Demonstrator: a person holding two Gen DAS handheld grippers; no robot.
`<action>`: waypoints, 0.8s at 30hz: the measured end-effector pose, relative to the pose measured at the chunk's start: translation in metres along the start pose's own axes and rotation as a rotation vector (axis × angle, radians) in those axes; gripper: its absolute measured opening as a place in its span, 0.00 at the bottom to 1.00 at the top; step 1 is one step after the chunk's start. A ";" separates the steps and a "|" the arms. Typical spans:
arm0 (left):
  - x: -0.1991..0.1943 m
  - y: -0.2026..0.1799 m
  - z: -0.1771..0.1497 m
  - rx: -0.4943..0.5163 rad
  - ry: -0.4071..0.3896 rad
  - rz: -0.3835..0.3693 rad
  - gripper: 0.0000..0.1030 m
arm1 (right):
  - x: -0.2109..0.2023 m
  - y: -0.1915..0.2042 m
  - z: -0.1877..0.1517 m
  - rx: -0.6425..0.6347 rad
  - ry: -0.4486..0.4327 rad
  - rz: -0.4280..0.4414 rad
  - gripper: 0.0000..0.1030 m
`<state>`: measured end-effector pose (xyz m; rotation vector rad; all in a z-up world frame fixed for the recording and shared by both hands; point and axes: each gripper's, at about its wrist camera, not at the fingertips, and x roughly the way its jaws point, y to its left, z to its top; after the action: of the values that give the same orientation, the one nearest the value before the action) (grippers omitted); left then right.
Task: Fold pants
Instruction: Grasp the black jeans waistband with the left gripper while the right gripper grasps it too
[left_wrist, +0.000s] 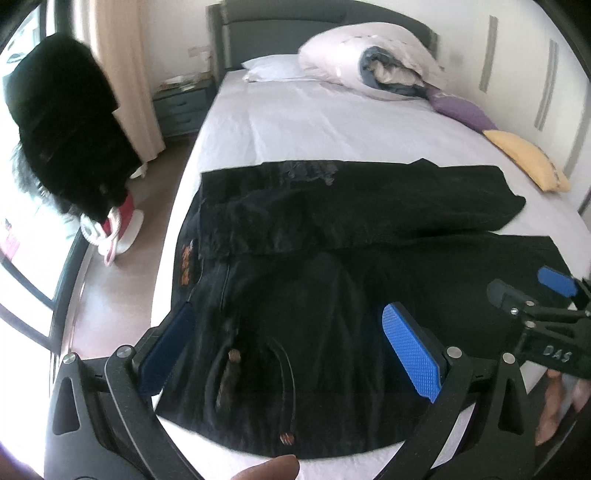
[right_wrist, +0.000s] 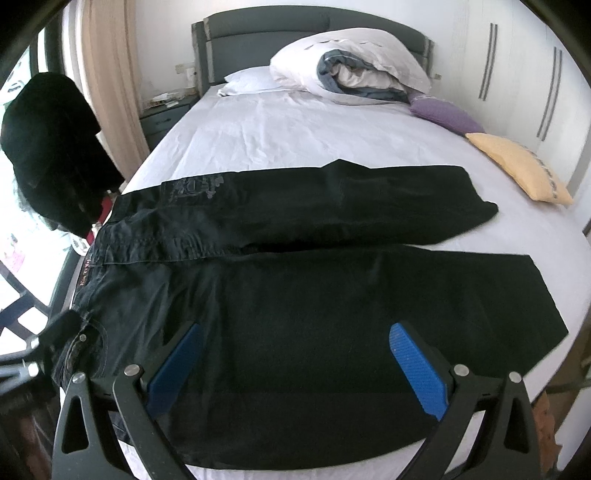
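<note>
Black pants (left_wrist: 314, 258) lie spread flat on the white bed (left_wrist: 295, 122), waist to the left, both legs running right. They also show in the right wrist view (right_wrist: 314, 295). My left gripper (left_wrist: 291, 343) is open, above the waist and front pocket area near the bed's front edge. My right gripper (right_wrist: 295, 362) is open, above the near leg. The right gripper also shows in the left wrist view (left_wrist: 546, 291) at the right, over the near leg's hem. The left gripper's tip (right_wrist: 55, 343) shows at the waistband in the right wrist view. Neither holds cloth.
A rolled duvet (right_wrist: 351, 66), a white pillow (right_wrist: 251, 81), a purple cushion (right_wrist: 443, 114) and a yellow cushion (right_wrist: 517, 166) lie at the head and right side. Dark clothes (left_wrist: 62, 129) hang at the left. A nightstand (left_wrist: 181, 107) stands beside the bed.
</note>
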<state>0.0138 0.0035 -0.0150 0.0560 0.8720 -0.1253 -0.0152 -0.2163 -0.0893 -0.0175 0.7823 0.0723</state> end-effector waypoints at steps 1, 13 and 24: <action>0.005 0.002 0.007 0.018 0.000 -0.007 1.00 | 0.003 -0.002 0.002 -0.003 0.002 0.018 1.00; 0.116 0.040 0.131 0.224 0.107 -0.089 1.00 | 0.031 -0.014 0.095 -0.401 -0.096 0.307 0.99; 0.241 0.046 0.227 0.480 0.272 -0.299 0.96 | 0.145 -0.016 0.198 -0.609 0.092 0.547 0.76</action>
<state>0.3457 0.0052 -0.0545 0.3992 1.1028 -0.6174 0.2275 -0.2148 -0.0507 -0.3869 0.8152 0.8321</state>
